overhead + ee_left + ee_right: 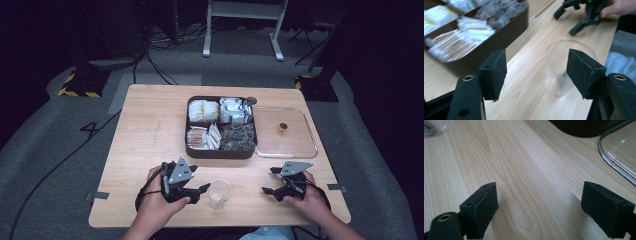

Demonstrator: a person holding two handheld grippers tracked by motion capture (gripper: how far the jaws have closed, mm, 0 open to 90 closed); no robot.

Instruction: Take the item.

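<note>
From my remote station, the tray's packets [461, 37] were blurred beyond reading, the cup [435, 126] was cut off by the frame's corner, and the small brown object on the lid [283, 128] was too small to identify.

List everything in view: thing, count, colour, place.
table: one, light wood, centre
tray: one, dark brown, four compartments, table's far middle
packets: many, white, yellowish and silvery, in the tray
lid: one, clear with a small brown knob, right of the tray, touching it
cup: one, clear, upright, near edge between the grippers
desk frame: one, white, on the floor beyond the table
left gripper: one, black, open, beside the cup
right gripper: one, black, open, right of the cup
</note>
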